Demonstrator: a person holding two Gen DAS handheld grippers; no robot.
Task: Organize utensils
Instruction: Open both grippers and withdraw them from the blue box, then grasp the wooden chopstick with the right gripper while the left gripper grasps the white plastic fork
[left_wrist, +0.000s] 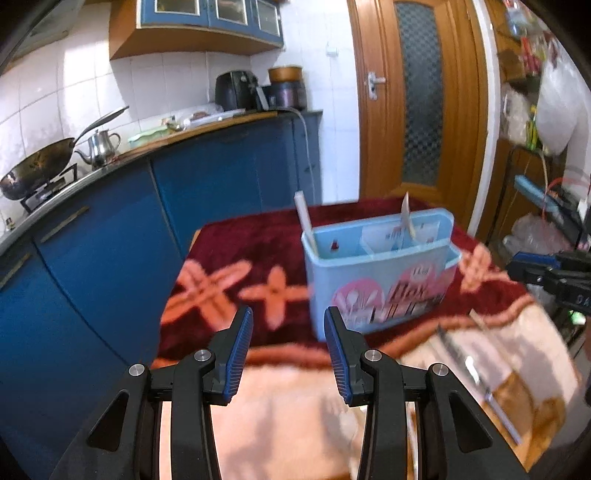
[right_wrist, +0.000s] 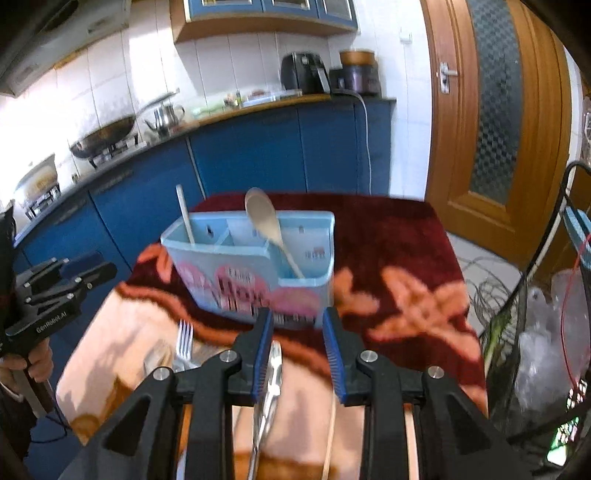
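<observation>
Blue kitchen cabinets (right_wrist: 258, 155) and a wooden door (right_wrist: 498, 110) stand behind a table spread with a dark red and peach flowered cloth (right_wrist: 399, 236). Ahead of both grippers sits the light blue divided holder (right_wrist: 255, 280), its long side running across the right wrist view. A wooden spoon (right_wrist: 266, 229) leans in its right compartment, bowl up and handle down, tilted toward the left; a pale stick-like utensil (right_wrist: 184, 218) stands nearly upright in the left end.

Under the right gripper (right_wrist: 297, 332), whose fingers are parted and empty, lie the loose pieces. Metal tongs (right_wrist: 269, 391) lie lengthwise along the gripper's own axis, tip toward the holder, just inside its left finger. A fork (right_wrist: 184, 341) lies to the left, tines pointing toward the holder. A thin pale stick (perhaps a chopstick) (right_wrist: 328, 435) shows below the right finger.

The left gripper (left_wrist: 288, 347) is also spread wide, holding nothing, with the holder ahead and to its right.

Judging from this, the risks are a glancing pinch on the slick tongs, which could slide out, and a finger snagging the plush cloth. Knocking the light holder while inserting could tip it.
</observation>
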